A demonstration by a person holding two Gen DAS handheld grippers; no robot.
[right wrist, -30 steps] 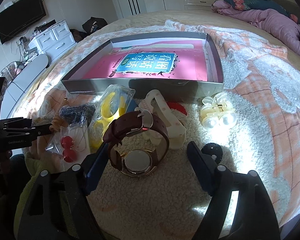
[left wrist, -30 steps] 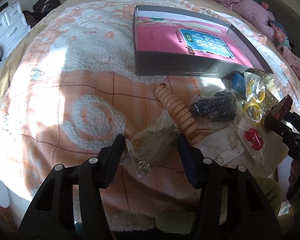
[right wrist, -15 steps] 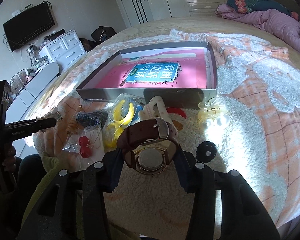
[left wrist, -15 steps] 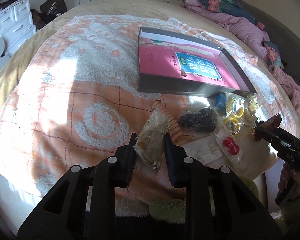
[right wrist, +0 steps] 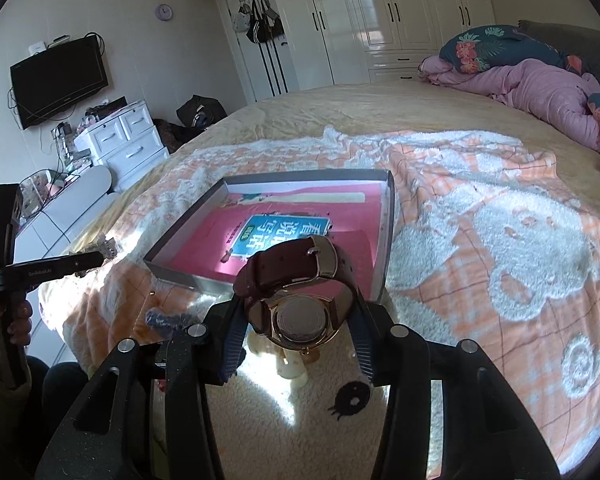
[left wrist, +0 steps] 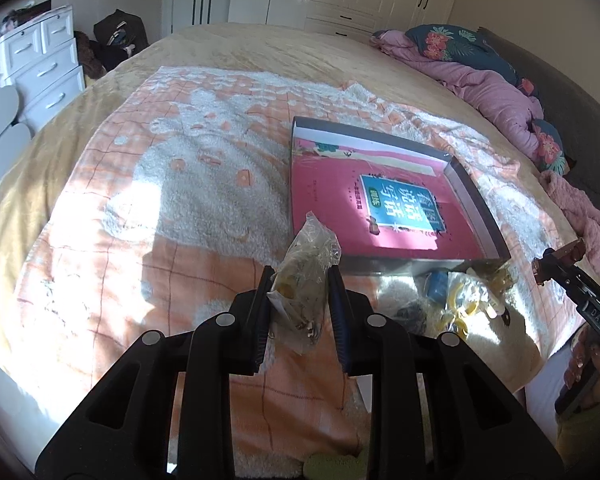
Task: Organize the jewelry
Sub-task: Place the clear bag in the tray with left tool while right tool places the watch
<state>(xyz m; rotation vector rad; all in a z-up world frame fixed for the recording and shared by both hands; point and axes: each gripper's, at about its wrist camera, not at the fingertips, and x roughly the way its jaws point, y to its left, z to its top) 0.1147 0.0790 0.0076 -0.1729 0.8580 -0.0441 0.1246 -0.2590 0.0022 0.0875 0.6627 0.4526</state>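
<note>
My left gripper (left wrist: 299, 280) is shut on a clear plastic bag of small jewelry (left wrist: 306, 276) and holds it above the blanket, left of the box's near corner. My right gripper (right wrist: 298, 304) is shut on a brown-strap watch (right wrist: 300, 292) with a gold case, lifted in front of the near wall of the grey box (right wrist: 386, 240). The box has a pink printed bottom (left wrist: 380, 200). More bagged jewelry (left wrist: 460, 304), with yellow rings and dark beads, lies on the blanket near the box. The right gripper also shows at the right edge of the left wrist view (left wrist: 556, 264).
An orange and white fleece blanket (left wrist: 180, 208) covers the bed. A pink quilt and floral pillows (left wrist: 492, 80) lie at the far right. White drawers (right wrist: 120, 140) stand beside the bed. A black hair tie (right wrist: 352, 398) lies under the right gripper.
Both grippers closed on their items and lifted them off the blanket: the left on the jewelry bag, the right on the watch. Both cameras now sit higher and tilt up toward the room.
</note>
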